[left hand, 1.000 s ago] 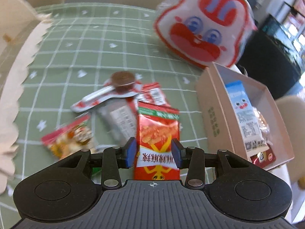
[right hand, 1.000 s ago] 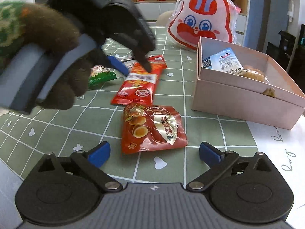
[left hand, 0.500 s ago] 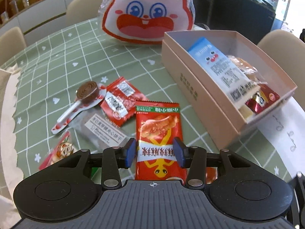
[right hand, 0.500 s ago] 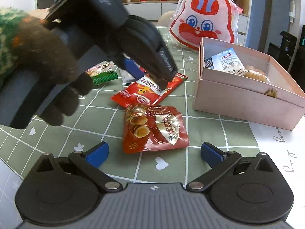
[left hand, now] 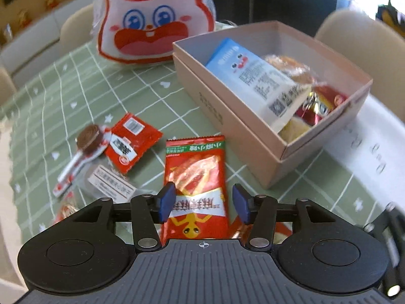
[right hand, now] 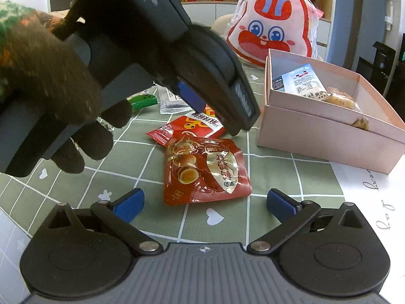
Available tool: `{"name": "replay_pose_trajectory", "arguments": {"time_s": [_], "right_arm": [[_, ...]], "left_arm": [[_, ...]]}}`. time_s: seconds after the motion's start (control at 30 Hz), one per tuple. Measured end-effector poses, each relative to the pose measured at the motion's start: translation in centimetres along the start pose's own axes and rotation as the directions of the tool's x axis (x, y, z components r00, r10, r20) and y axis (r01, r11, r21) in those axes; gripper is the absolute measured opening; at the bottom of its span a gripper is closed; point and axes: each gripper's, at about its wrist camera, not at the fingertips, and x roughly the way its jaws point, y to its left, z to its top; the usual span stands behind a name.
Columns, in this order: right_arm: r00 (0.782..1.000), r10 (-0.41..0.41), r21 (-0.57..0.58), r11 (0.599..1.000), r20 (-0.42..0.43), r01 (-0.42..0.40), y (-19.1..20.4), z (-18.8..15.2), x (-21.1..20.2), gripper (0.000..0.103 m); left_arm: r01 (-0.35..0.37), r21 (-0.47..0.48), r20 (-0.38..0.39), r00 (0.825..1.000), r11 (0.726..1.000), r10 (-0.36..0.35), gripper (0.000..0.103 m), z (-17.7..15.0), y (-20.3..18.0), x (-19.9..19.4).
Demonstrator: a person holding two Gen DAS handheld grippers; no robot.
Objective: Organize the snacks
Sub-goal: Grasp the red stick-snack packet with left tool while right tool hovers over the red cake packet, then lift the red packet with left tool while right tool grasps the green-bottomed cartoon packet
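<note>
A long red snack packet (left hand: 195, 169) lies on the green checked tablecloth, just left of the open pink box (left hand: 227, 126). My left gripper (left hand: 203, 201) straddles the packet's near end. Its jaws are opening: the packet is between them, with a gap at the right pad, so they do not press it. From the right wrist view the left gripper (right hand: 217, 112), held by a gloved hand, hangs over that packet (right hand: 192, 126). My right gripper (right hand: 205, 202) stands wide open near the table, just short of a red egg snack pouch (right hand: 205, 169).
The pink box (right hand: 316, 131) holds a blue-and-white packet (left hand: 250, 76) and other snacks. A rabbit-face bag (left hand: 149, 22) stands behind it. A small red packet (left hand: 131, 141), a chocolate lollipop (left hand: 88, 139), a clear packet (left hand: 108, 182) and a green packet (right hand: 143, 101) lie to the left.
My left gripper has rolled and swung toward the pink box, and its jaws have widened around the red packet. The right gripper has stayed put.
</note>
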Motion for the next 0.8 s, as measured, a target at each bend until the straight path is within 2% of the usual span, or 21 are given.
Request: {"name": "replay_pose_trajectory", "arguments": {"time_s": [0.07,0.27,0.33,0.5,0.6,0.7,0.8], "right_arm": [[1.000,0.000,0.000,1.000,0.000,0.000,0.0,0.0,0.0,0.103],[1.000,-0.001,0.001,1.000,0.001,0.001,0.1,0.0,0.0,0.103],[1.000,-0.001,0.001,1.000,0.001,0.001,0.1,0.0,0.0,0.103],[1.000,0.000,0.000,1.000,0.001,0.000,0.1,0.0,0.0,0.103],[1.000,0.008,-0.007,1.000,-0.008,-0.008,0.1,0.2,0.1,0.103],[1.000,0.015,-0.018,1.000,-0.018,-0.016,0.0,0.5,0.2,0.103],[0.999,0.047,-0.048,0.998,-0.028,-0.048,-0.3,0.5,0.2,0.103]], "left_arm": [[-0.013,-0.025,-0.006,1.000,1.000,0.013,0.063,-0.1,0.4,0.2],[0.028,-0.112,-0.022,0.999,0.993,-0.031,0.065,0.0,1.9,0.7],[0.052,-0.149,-0.016,0.998,0.987,-0.055,0.064,0.1,2.5,0.8],[0.064,-0.167,-0.015,0.998,0.984,-0.067,0.064,-0.3,2.5,0.5],[0.059,-0.162,-0.004,0.998,0.985,-0.060,0.057,-0.8,2.7,0.0],[0.084,-0.249,0.020,0.996,0.965,-0.082,0.051,-1.8,3.6,-1.1],[0.118,-0.364,0.044,0.993,0.924,-0.110,0.049,-3.6,4.6,-3.1]]}}
